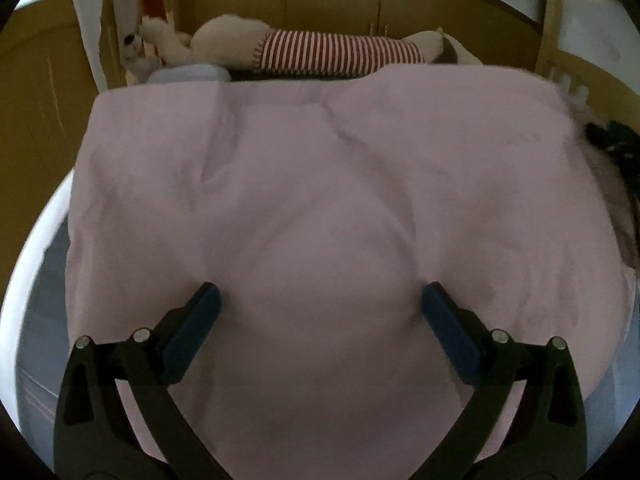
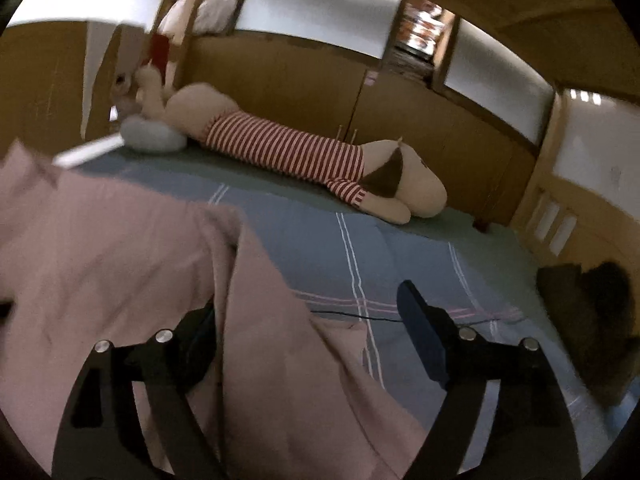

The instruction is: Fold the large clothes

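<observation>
Pink garment (image 1: 320, 184) — soft, floppy, light — lies on the bed (image 2: 420, 248); left gripper (image 1: 320, 300) and right gripper (image 2: 308, 312) spread wide, gripping nothing — grab its hem corners.

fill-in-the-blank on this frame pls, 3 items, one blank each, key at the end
1. The large garment spread on the bed is ____ in colour.
2. The plush toy at the far edge of the bed wears a shirt with red and white ____.
3. The left gripper has its jaws ____ above the garment.

Missing words: pink; stripes; open
</observation>
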A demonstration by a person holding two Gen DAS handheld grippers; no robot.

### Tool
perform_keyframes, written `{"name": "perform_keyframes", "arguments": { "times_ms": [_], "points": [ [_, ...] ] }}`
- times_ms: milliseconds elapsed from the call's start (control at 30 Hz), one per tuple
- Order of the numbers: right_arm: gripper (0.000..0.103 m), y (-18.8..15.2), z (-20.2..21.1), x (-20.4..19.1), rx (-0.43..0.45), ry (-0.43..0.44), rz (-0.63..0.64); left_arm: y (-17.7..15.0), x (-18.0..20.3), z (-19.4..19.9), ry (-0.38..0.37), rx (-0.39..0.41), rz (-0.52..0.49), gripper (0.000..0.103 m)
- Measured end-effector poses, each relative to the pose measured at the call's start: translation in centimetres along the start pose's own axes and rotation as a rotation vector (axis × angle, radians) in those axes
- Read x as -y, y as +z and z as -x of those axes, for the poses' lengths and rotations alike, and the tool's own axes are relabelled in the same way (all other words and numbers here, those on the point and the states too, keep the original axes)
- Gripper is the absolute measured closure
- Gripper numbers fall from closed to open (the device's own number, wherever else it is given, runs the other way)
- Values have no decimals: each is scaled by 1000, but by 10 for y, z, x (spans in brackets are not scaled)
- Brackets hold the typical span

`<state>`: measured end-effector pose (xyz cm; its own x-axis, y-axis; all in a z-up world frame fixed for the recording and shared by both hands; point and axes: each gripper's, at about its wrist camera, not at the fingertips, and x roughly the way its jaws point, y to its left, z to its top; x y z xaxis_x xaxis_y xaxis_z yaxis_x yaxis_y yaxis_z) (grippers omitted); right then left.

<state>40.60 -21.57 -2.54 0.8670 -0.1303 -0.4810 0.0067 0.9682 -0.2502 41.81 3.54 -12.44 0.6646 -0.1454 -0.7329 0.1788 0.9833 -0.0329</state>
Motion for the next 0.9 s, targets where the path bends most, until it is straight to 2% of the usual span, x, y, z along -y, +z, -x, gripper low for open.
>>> {"name": "perform_keyframes", "arguments": {
  "times_ms": [100, 167, 200, 300, 367, 500, 567, 700, 767, 900],
  "points": [
    [13, 16, 23, 12, 40, -24, -27, 4, 2, -9, 5, -11, -2, 2],
    [9, 27, 49, 17, 113, -49, -34, 5, 5, -15, 15, -11, -8, 2],
    [2, 35, 72, 16, 177, -66, -43, 7, 6, -18, 21, -11, -10, 2],
    [1, 46, 119, 7, 290, -27, -45, 10, 9, -26, 36, -8, -14, 2],
    [1, 45, 136, -7, 311, 9, -24, 9, 12, -30, 41, -5, -16, 2],
    [1, 32, 127, -28, 270, 32, 14, 12, 11, -35, 36, -7, -16, 2],
    [1, 12, 96, -35, 185, 38, -10, 14, 9, -36, 26, -9, -8, 2],
    [1, -24, 21, -29, -24, 126, -103, 13, 8, -36, 19, -1, -9, 2],
    [1, -37, -7, -24, -85, 129, -130, 14, 8, -38, 17, 6, -11, 2],
    [1, -48, -40, -11, -91, 93, -180, 19, 9, -43, 18, 30, -14, 2]
  ]
}}
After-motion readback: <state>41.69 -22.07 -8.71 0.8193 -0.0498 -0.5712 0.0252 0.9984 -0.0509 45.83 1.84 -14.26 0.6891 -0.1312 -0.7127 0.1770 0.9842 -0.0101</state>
